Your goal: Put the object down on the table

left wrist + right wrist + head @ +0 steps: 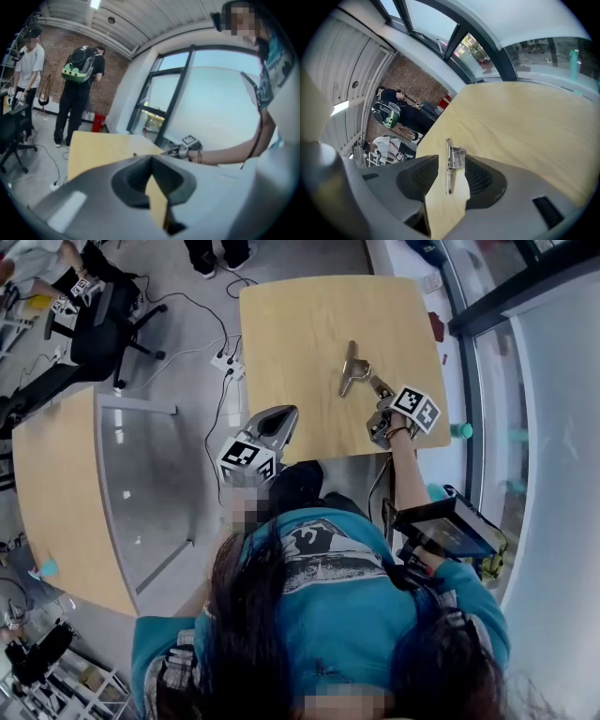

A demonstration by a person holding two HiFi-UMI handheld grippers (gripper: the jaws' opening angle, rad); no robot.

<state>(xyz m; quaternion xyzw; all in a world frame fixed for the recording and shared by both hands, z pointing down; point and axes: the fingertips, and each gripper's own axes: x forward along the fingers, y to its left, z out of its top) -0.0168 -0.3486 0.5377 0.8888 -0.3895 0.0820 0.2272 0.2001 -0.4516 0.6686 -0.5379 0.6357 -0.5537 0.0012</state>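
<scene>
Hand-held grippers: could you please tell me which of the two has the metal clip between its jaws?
The right hand-held gripper: its opening jaws straddle the metal clip on the table; the left hand-held gripper holds nothing.

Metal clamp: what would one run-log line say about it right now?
metal clamp: lying on table | right gripper: jaws opening, clamp between them, unpressed | left gripper: open, empty

The counter is pale yellow with fine wood grain; the clip on it is silver. At its near edge, the left tool and the right tool are grey, with black-and-white markers.
</scene>
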